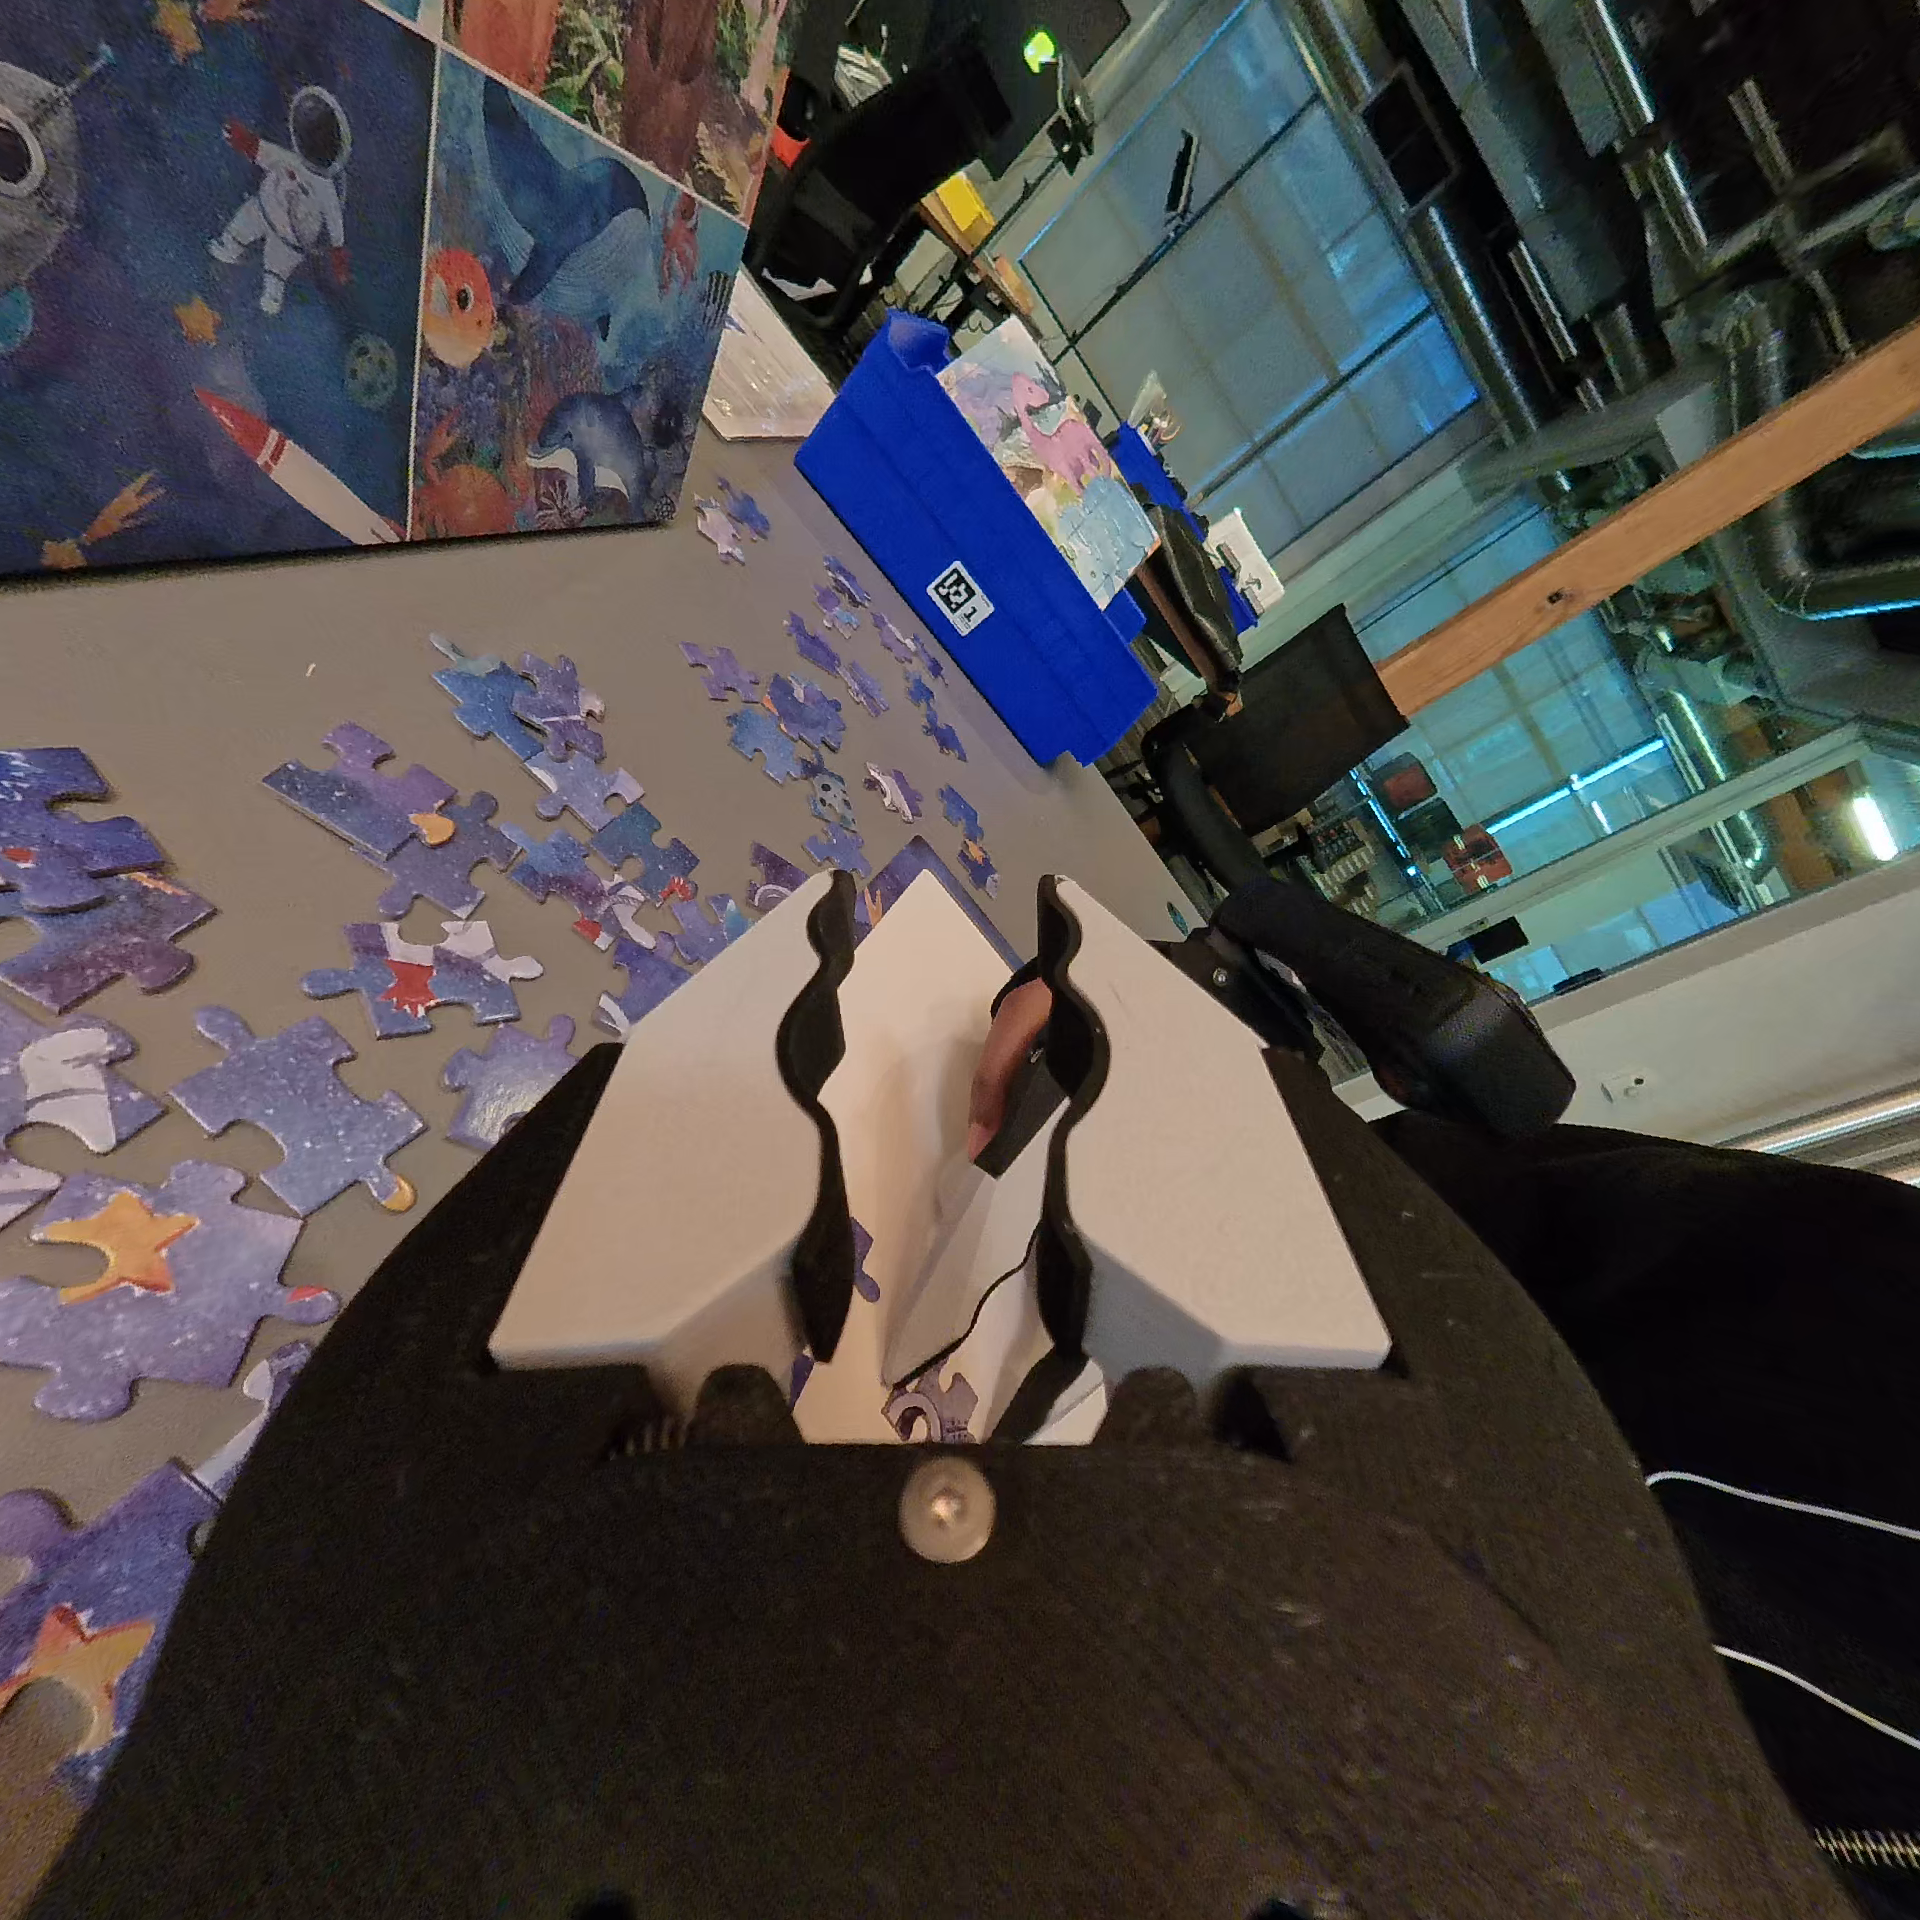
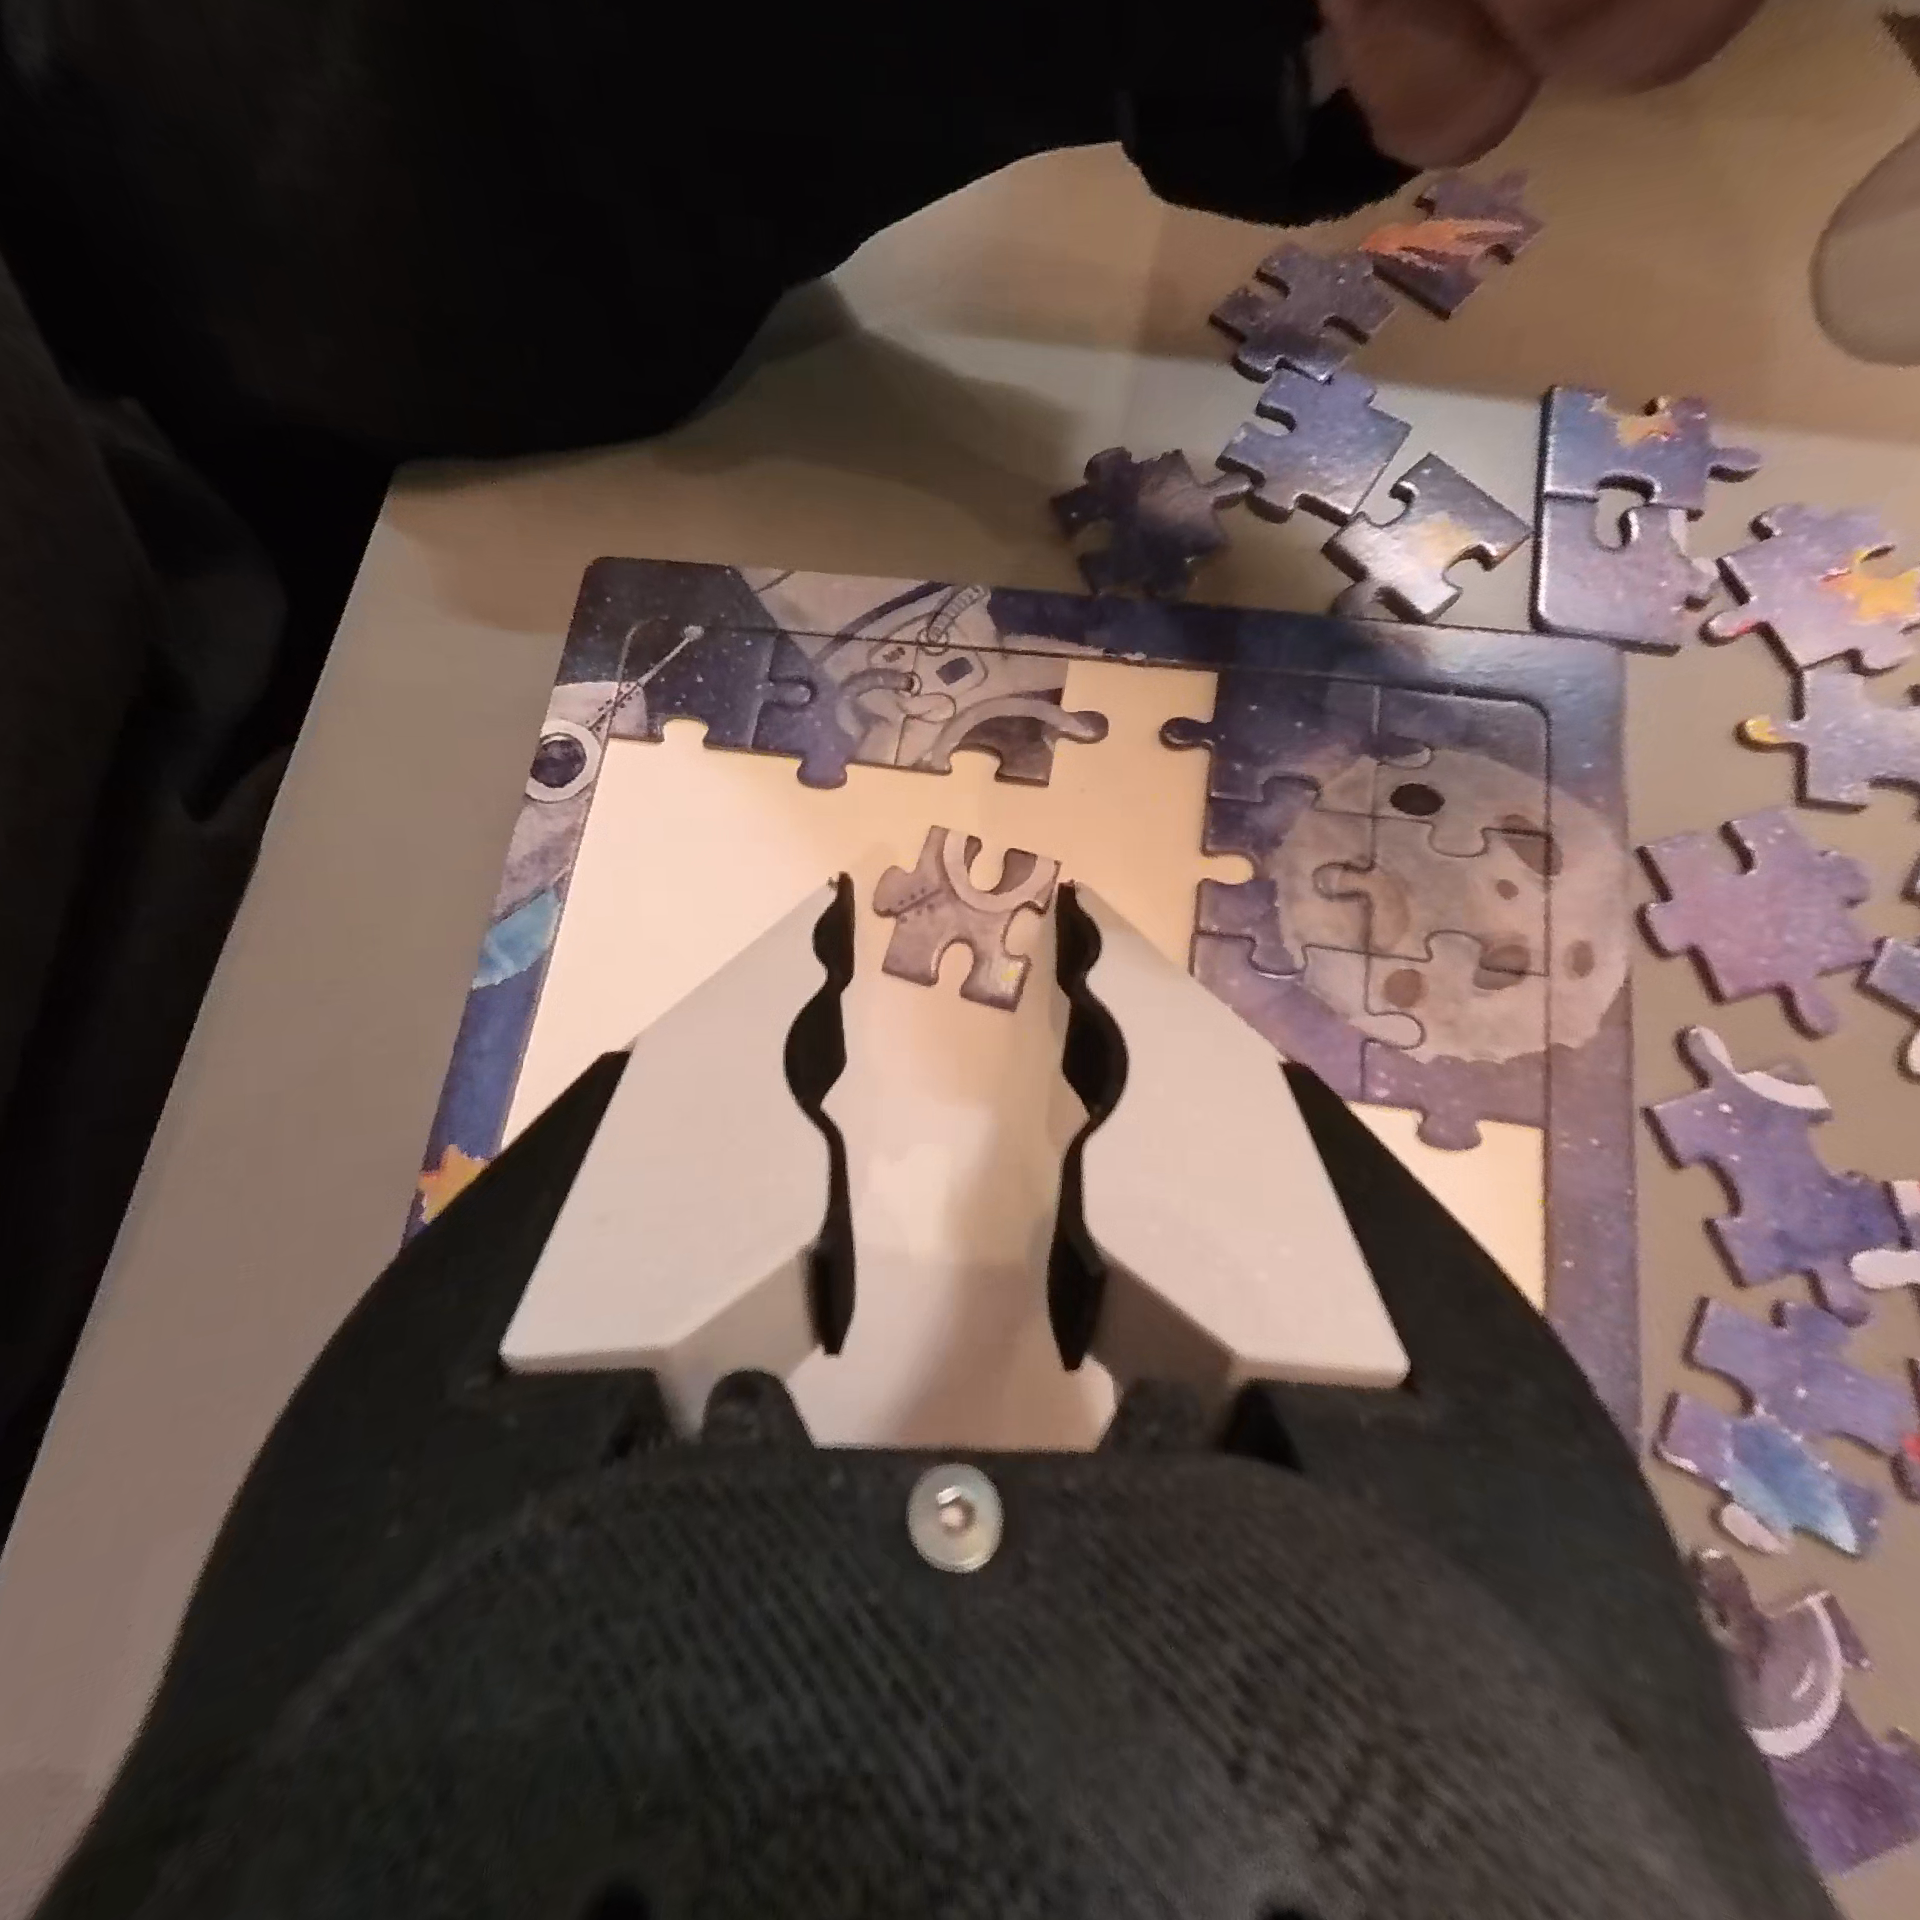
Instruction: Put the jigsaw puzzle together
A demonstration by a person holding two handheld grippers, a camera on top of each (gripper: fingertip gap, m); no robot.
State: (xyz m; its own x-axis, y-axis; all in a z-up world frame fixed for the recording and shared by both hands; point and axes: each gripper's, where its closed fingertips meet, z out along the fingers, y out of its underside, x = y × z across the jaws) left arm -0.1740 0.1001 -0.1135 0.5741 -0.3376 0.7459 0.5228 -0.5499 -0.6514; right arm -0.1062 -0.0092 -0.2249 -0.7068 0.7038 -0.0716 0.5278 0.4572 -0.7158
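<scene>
Puzzle piece (image 2: 961,925), grey with a pale ring printed on it, lies flat on the bare cream floor of the puzzle tray (image 2: 1590,935), between the fingertips of the right hand-held gripper (image 2: 954,894). The jaws stand spread; a gap shows between the left pad and the piece, while the right pad sits just beside its edge, and I cannot tell whether it touches. The piece reads as resting on the tray, not lifted, probably laid there so it can be slid toward a matching hollow. It is roughly as wide as long; its notch faces the far joined row of pieces (image 2: 914,707), its knobs face back toward the gripper and to the left.

A joined block showing a grey moon (image 2: 1455,894) fills the tray's right side. Loose pieces (image 2: 1766,1174) lie scattered on the table (image 2: 468,520) to the right, face up, seemingly for easy picking.

The left hand-held gripper (image 1: 945,894) hangs above the same tray with its jaws spread and nothing between them. Beyond it are more loose pieces (image 1: 384,800), a blue bin (image 1: 966,582) and a picture box (image 1: 312,260).
</scene>
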